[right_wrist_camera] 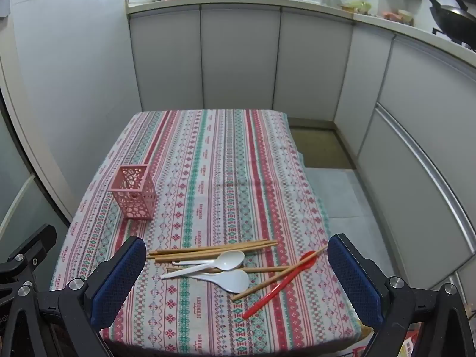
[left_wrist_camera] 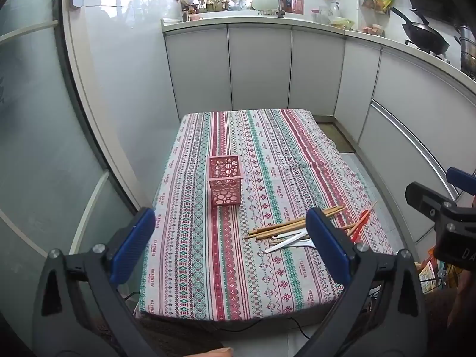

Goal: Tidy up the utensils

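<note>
Pink holder (right_wrist_camera: pixel 134 192) stands apart from chopsticks (right_wrist_camera: pixel 212 250); both grippers' jaws gape, holding nothing.

The left tongs (left_wrist_camera: pixel 230 245) hang wide apart above the near edge of the desk (left_wrist_camera: pixel 208 282) with its striped patterned cloth. A pink perforated plastic holder (left_wrist_camera: pixel 224 184) stands upright mid-desk. Wooden chopsticks (left_wrist_camera: pixel 285 226), white plastic spoons (left_wrist_camera: pixel 287 242) and a red plastic spoon (left_wrist_camera: pixel 360 221) lie near the right edge.

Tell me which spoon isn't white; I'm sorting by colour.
The red spoon, rightmost in the pile, crossed by a chopstick. The two other spoons are white.
</note>
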`<state>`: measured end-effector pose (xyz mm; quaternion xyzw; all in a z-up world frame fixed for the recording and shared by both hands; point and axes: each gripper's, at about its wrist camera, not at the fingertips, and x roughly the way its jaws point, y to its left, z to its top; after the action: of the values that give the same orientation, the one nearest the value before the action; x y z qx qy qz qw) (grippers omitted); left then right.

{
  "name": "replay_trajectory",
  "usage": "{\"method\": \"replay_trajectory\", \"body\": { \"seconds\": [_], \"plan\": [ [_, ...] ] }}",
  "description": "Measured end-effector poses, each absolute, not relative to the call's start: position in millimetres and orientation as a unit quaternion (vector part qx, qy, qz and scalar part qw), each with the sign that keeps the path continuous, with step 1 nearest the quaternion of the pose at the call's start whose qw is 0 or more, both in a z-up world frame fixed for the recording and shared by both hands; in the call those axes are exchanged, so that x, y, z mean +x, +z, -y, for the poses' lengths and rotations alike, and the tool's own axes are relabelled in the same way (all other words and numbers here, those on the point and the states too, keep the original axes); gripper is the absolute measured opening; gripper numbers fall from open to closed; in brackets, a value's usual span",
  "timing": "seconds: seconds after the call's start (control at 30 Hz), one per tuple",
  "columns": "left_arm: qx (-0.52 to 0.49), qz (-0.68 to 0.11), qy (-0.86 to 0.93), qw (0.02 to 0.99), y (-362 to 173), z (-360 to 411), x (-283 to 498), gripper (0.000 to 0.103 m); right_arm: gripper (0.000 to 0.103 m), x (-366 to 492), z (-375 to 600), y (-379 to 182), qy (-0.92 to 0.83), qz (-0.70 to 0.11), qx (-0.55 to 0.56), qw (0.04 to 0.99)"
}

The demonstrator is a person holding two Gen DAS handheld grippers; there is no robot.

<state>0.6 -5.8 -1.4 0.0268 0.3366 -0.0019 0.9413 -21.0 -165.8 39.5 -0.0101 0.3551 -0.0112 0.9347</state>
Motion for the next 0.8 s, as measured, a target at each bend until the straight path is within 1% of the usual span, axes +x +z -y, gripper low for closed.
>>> {"method": "replay_trajectory", "body": {
  "seconds": [0.8],
  "plan": [
    [0.024, -0.328, 0.006, 0.944, 3.3, -1.3, -0.5, 0.101, 0.1, -20.4, 167.1, 46.4, -0.01, -0.351, -0.01, 0.936]
  ]
}}
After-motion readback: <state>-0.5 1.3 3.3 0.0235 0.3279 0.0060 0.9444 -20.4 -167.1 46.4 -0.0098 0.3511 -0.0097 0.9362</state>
